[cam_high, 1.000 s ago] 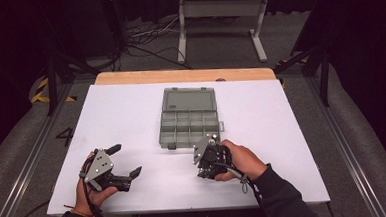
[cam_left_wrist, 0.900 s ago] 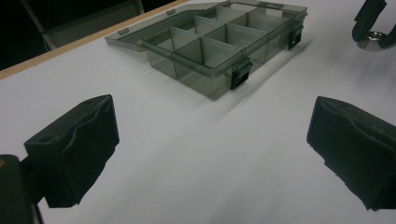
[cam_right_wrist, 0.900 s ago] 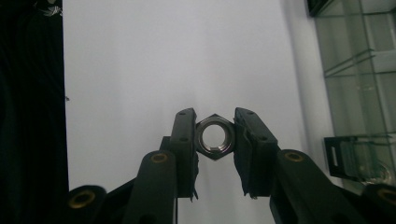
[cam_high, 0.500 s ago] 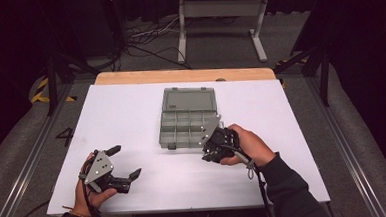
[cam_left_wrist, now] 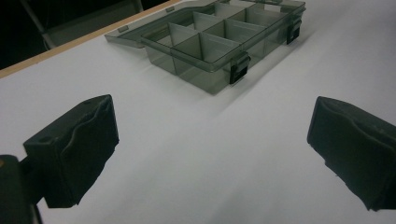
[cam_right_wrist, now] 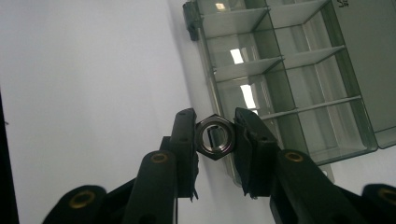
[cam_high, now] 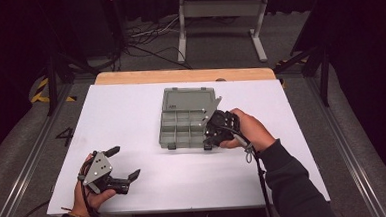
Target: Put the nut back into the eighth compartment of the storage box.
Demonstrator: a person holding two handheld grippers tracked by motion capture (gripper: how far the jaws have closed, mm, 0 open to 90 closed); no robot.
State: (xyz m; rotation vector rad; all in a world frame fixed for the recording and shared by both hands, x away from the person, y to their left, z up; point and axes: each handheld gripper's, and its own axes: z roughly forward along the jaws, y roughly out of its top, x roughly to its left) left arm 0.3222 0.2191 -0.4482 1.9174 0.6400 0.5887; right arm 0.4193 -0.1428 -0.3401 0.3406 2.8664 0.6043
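A clear grey compartment box lies open in the middle of the white table, its lid flat behind it; its compartments look bare, and it also appears far off as the box in the left gripper view. My right gripper hovers at the box's front right corner. It is shut on a dark metal hex nut, pinched by its flats just over the box's front edge. My left gripper rests near the table's front left, jaws wide apart with nothing between its pads.
The white table top has a bare wooden strip along its far edge. Black latches stick out from the box's front wall. Metal rails run along both sides of the table, and a stand with cables is on the floor beyond.
My right gripper has moved forward and a little right, from the table in front of the box up to its front right corner. The left gripper has stayed put.
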